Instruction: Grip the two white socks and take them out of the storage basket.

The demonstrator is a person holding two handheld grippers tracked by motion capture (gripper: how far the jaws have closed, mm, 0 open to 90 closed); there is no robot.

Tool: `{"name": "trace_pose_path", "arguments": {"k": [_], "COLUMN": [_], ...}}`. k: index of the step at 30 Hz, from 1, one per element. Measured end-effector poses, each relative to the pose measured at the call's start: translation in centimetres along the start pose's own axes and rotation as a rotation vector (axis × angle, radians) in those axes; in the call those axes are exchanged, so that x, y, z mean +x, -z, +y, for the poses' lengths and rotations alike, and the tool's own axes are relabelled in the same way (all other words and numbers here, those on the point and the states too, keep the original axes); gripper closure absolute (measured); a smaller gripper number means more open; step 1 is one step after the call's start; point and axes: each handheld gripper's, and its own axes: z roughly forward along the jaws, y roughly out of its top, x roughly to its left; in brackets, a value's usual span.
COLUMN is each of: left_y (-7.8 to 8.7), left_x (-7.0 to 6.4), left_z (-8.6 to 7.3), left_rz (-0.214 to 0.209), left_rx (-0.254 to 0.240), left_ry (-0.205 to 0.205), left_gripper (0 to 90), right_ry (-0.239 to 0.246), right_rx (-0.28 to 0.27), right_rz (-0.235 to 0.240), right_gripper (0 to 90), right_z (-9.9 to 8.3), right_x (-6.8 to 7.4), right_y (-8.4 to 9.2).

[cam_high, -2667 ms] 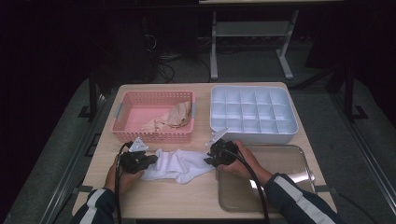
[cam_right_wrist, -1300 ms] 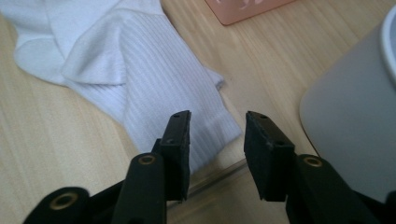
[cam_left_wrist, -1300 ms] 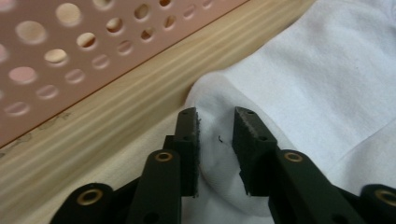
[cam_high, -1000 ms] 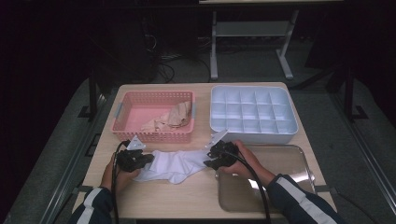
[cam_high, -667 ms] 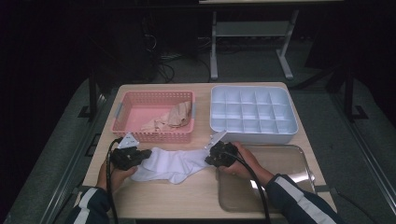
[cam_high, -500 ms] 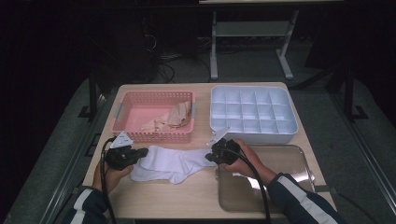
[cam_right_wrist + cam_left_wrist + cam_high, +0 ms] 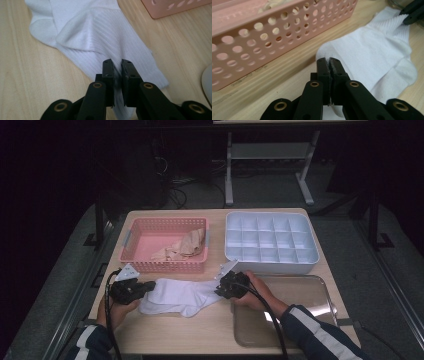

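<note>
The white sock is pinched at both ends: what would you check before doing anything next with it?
1. Left gripper shut on the sock: ok.
2. Right gripper shut on the ribbed cuff: ok; its jaws have just been closing.
3. Sock stretched flat between them: not ok, a fold shows near the cuff.
4. Sock clear of the pink basket: ok.
5. Compartments of the white tray free: ok.
6. Both layers caught in each grip: cannot tell.
</note>
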Motion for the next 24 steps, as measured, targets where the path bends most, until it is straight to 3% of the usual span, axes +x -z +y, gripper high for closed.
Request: {"name": "trace_pose_path", "arguments": {"k": [3,4,6,11,15,21,22,24], "left_y": [0.6,0.8,1.5,3.2,2.9,0.7,0.4,0.6], "left_x": [0.0,0.0,0.0,0.8,1.2,1.9,2.1,2.5], "left_z": [0.2,0.3,0.4,-0.1,-1.4,-3.3,-3.4,-3.5], "left_rz": [0.002,0.002,0.002,-0.001,-0.003,0.029,0.053,0.077], "left_rx": [-0.016,-0.019,-0.033,-0.044,0.007,0.124,0.133,0.129], "left_ry": [0.007,0.006,0.016,0.068,0.094,0.079,0.085,0.122], "left_gripper": [87.8,87.8,87.8,87.8,87.8,86.6,83.9,72.8], "right_ry": [0.023,0.005,0.013,0.033,0.077,0.147,0.146,0.135], "right_rx": [-0.001,-0.015,-0.039,-0.06,-0.039,0.046,0.04,0.036], "right_rz": [0.002,0.009,0.02,0.056,0.055,0.016,0.044,0.054], "right_gripper": [83.2,83.1,83.0,82.8,80.6,58.1,55.0,53.6], "right_z": [0.0,0.1,0.3,1.1,1.6,1.2,1.1,1.0], "right_x": [0.0,0.1,0.2,1.0,1.9,2.2,2.0,1.7], "right_y": [0.5,0.8,1.5,2.4,1.8,-0.4,-0.4,-0.2]}}
